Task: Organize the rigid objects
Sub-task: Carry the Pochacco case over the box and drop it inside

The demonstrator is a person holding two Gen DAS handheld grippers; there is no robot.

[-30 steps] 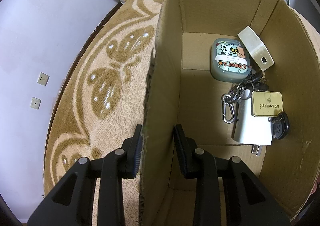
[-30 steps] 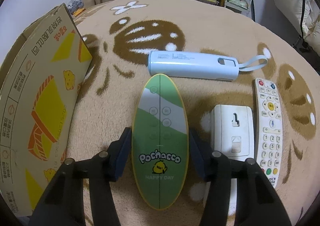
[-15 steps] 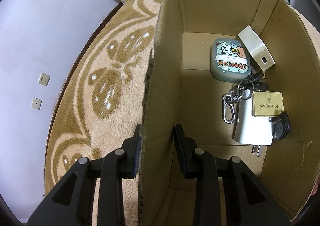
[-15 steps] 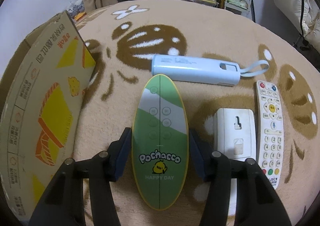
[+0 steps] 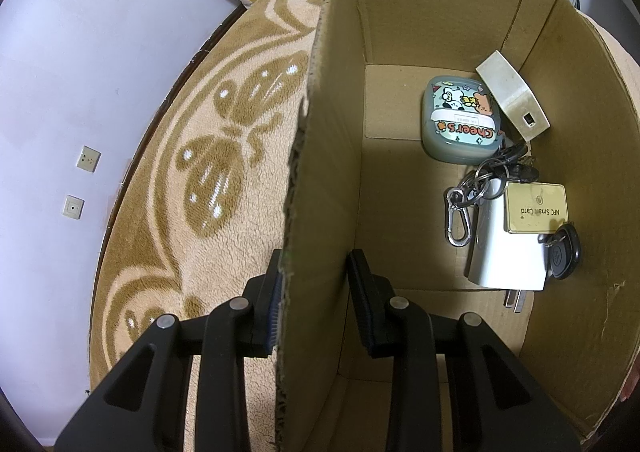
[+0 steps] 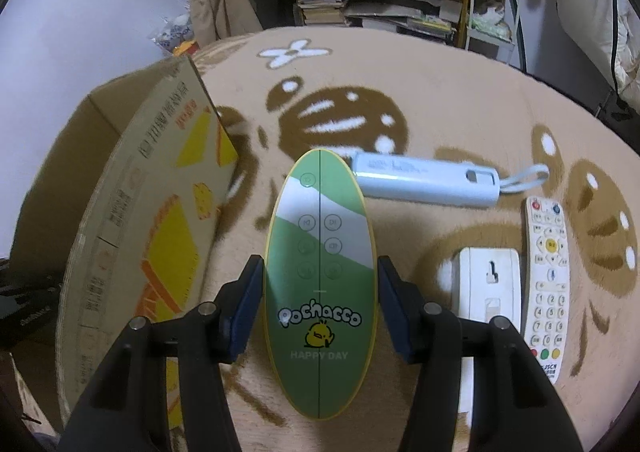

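Left gripper [image 5: 316, 300] clamped on the near side wall of the cardboard box [image 5: 320, 156], one pad outside, one inside. Right gripper [image 6: 320, 300] clamped on the green oval remote [image 6: 320, 280], pads pressed to its two long edges; remote held clear above the rug, "Pochacco" and a yellow chick printed on its face.

Rug [image 6: 440, 108]: beige pile with brown butterfly pattern, carries everything.

Box stands open-topped on the rug; in the right wrist view it sits left of the held remote, printed side showing yellow and orange graphics.

Inside the box, along the right side of the floor:
- white plug adapter [image 5: 504, 256], prongs toward the camera
- grey-green case [image 5: 462, 124] with cartoon lid reading "Cheers", farther back
- cream flat piece [image 5: 512, 96] leaning against the far right wall, touching the case
- gold NFC card [image 5: 536, 208] lying on the adapter
- key ring with carabiner [image 5: 458, 220] between case and adapter
- black fob [image 5: 564, 256] beside the adapter's right edge

On the rug, right wrist view:
- pale blue long device with strap [image 6: 428, 180], beyond the held remote
- white wall-mount unit [image 6: 488, 284], right of the gripper
- white button remote [image 6: 548, 276], just right of that unit
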